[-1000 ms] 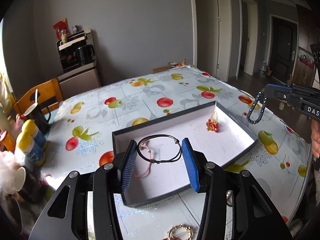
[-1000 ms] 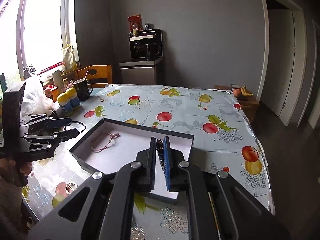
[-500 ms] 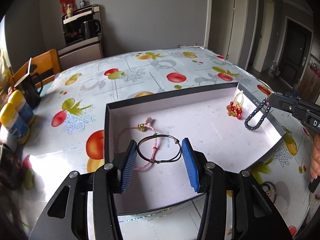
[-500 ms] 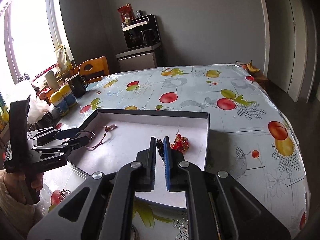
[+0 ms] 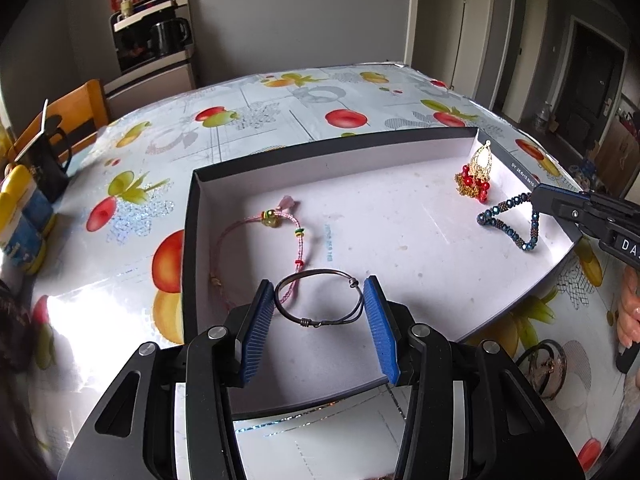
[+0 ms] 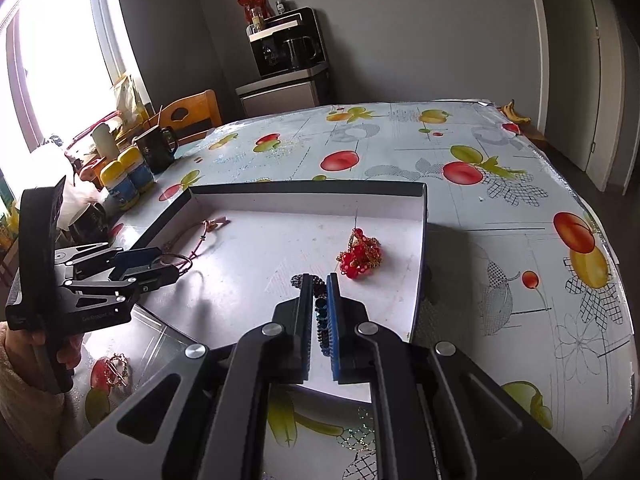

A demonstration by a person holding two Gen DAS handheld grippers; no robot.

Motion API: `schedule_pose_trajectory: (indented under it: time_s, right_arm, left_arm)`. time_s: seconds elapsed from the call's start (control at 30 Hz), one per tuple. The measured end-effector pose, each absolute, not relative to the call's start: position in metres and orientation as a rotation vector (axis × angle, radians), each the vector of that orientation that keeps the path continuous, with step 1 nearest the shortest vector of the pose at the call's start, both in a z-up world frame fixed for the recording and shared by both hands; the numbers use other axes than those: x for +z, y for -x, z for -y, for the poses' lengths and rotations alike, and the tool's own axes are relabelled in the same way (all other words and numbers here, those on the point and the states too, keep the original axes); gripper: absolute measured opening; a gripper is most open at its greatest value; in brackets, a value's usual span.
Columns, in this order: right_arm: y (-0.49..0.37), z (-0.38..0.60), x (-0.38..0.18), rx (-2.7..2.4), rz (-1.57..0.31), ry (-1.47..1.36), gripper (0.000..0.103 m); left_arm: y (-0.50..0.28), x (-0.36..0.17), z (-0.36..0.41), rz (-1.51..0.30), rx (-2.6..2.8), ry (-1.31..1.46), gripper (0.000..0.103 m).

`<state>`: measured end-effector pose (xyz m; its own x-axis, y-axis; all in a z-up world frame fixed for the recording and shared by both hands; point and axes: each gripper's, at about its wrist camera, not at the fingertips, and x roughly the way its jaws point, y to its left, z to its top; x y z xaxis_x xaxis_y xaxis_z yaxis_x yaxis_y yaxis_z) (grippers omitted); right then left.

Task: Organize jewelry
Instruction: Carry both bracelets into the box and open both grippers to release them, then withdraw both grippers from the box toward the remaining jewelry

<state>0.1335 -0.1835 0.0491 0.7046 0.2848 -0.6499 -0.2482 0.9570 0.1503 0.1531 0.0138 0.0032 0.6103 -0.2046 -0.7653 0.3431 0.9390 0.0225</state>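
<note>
A shallow box (image 5: 336, 148) with dark walls and a white floor lies on the fruit-print table. My left gripper (image 5: 320, 300) holds a thin dark wire bangle (image 5: 319, 297) between its blue pads, low over the box's near left part. A pink cord bracelet (image 5: 276, 240) lies on the box floor just beyond it. My right gripper (image 6: 319, 284) is shut on a dark blue beaded bracelet (image 5: 508, 222), whose loop touches the box floor at the right. A red and gold earring (image 5: 476, 176) lies in the far right corner.
More jewelry lies on the table outside the box: a dark ring piece (image 5: 546, 364) near the right and a gold piece (image 6: 116, 368). Yellow-capped bottles (image 5: 20, 216), a black mug (image 5: 48, 160) and a wooden chair (image 5: 68, 116) stand at the left.
Both grippers have come down and in over the box. The blue beaded bracelet has dropped from hanging in the air to touching the box floor. The wire bangle stays held.
</note>
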Motion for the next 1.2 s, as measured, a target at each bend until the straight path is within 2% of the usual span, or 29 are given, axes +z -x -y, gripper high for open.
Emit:
schedule_pose_trajectory:
  time_s: [0.67,1.0,1.07,1.13,1.2]
  right_arm:
    - [-0.132,0.163,0.036,0.258,-0.743,0.118,0.007]
    - [-0.13,0.162,0.036,0.268,-0.734,0.122,0.008]
    - [-0.128,0.162,0.039,0.27,-0.716,0.12,0.012]
    - [-0.125,0.163,0.043,0.275,-0.685,0.111,0.033]
    - [-0.123,0.165,0.046,0.279,-0.66,0.105,0.043]
  left_arm:
    - [-0.161,-0.003,-0.023,-0.898,-0.319,-0.128,0.05]
    - [-0.16,-0.001,-0.022,-0.88,-0.311,-0.139,0.059]
    - [-0.16,-0.001,-0.022,-0.874,-0.31,-0.143,0.06]
    - [-0.159,0.001,-0.022,-0.862,-0.314,-0.143,0.068]
    - [-0.157,0.003,-0.021,-0.845,-0.314,-0.143,0.073]
